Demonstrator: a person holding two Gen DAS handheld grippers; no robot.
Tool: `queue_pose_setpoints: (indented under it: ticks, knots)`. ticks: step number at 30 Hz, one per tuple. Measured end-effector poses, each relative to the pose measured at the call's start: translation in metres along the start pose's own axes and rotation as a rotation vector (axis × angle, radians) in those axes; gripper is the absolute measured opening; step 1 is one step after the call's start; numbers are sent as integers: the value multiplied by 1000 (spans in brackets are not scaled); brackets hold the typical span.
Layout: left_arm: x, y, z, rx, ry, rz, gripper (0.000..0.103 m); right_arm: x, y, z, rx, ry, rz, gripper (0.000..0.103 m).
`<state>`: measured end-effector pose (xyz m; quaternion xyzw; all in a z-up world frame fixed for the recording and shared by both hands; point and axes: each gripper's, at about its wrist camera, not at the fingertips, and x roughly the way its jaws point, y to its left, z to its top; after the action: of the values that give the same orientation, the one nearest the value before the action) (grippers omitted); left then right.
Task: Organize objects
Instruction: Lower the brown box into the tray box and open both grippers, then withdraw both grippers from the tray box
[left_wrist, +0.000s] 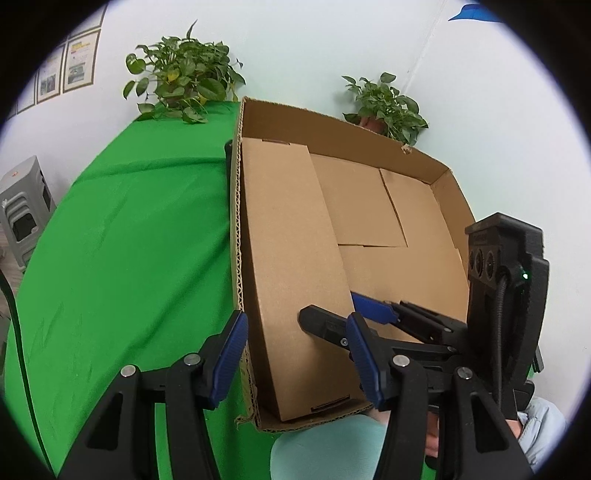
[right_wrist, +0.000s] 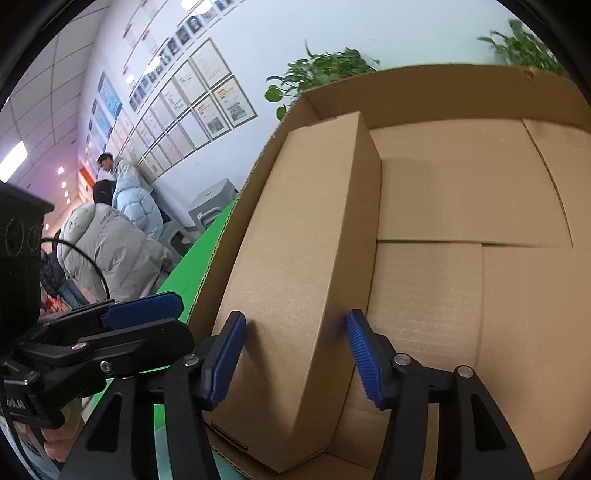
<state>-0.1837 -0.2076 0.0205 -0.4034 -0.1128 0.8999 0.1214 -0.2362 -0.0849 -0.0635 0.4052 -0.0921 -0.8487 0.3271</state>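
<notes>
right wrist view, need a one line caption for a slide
Right tool closed on a long cardboard box standing along the left wall of an open cardboard tray.

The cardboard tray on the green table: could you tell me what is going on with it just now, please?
A person is packing cartons into the open cardboard tray using two handheld grippers. The right gripper straddles the near end of the long carton along the tray's left wall, pads apparently pressing its sides. The left gripper brackets that wall and carton loosely. Flat cartons lie alongside.
</notes>
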Motion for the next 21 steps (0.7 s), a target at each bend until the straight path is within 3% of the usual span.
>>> queue_pose_setpoints:
  ticks: [4,11,21]
  knots:
    - [-5,0,-2,-7,-27,13,54,-9,-9,-13,98,4,11,54]
    - [-11,10,-6,-53,-52,5,54,1,-9,-9,102,-2,27,50]
    - [-14,2,-15,-25,-55,36,54,11,-8,-2,107,16,49,50]
